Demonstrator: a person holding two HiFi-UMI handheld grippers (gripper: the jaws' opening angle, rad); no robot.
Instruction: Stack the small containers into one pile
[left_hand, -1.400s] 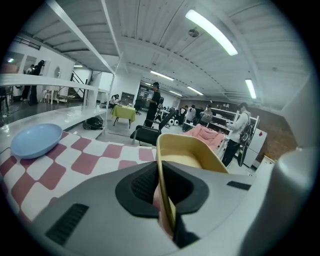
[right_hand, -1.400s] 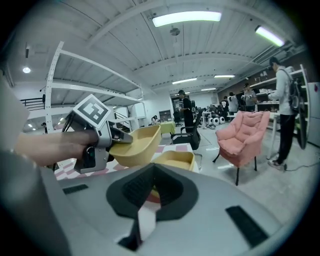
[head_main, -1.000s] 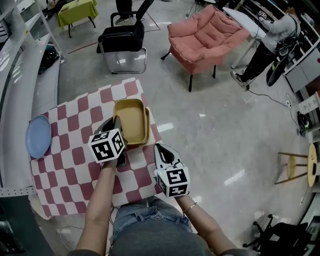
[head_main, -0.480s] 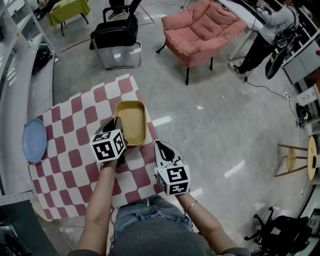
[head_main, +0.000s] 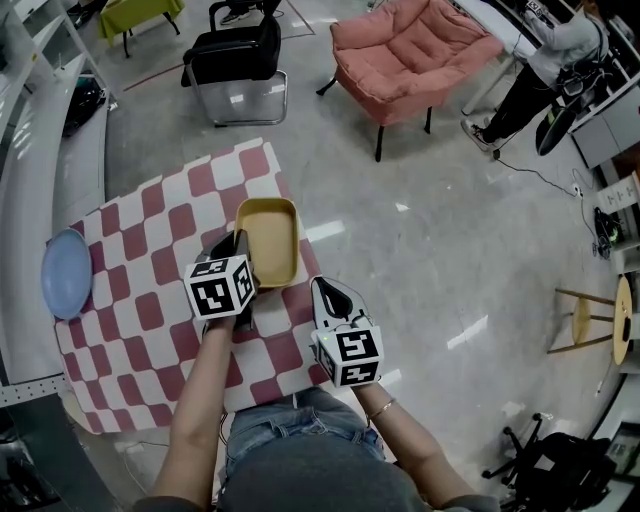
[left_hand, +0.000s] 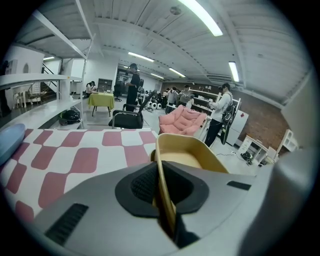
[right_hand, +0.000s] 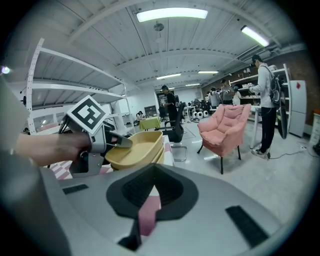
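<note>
Two yellow containers (head_main: 268, 240) sit nested near the right edge of the red-and-white checked table (head_main: 140, 320). In the right gripper view both rims of the yellow pile (right_hand: 136, 149) show, one inside the other. My left gripper (head_main: 240, 243) is shut on the left rim of the top container (left_hand: 186, 150), whose thin wall runs between the pads (left_hand: 145, 184). My right gripper (head_main: 319, 287) hovers off the table's right front corner, a little short of the pile, with its jaws shut and nothing in them (right_hand: 151, 186).
A blue plate (head_main: 64, 273) lies at the table's far left edge. Beyond the table stand a black chair (head_main: 236, 62) and a pink armchair (head_main: 412, 48) on the grey floor. A person (head_main: 552, 58) stands at the back right. A wooden stool (head_main: 600, 325) is far right.
The top container, offset from the lower one a second ago, now sits squarely inside it. Both grippers have stayed almost in place; the view has shifted slightly.
</note>
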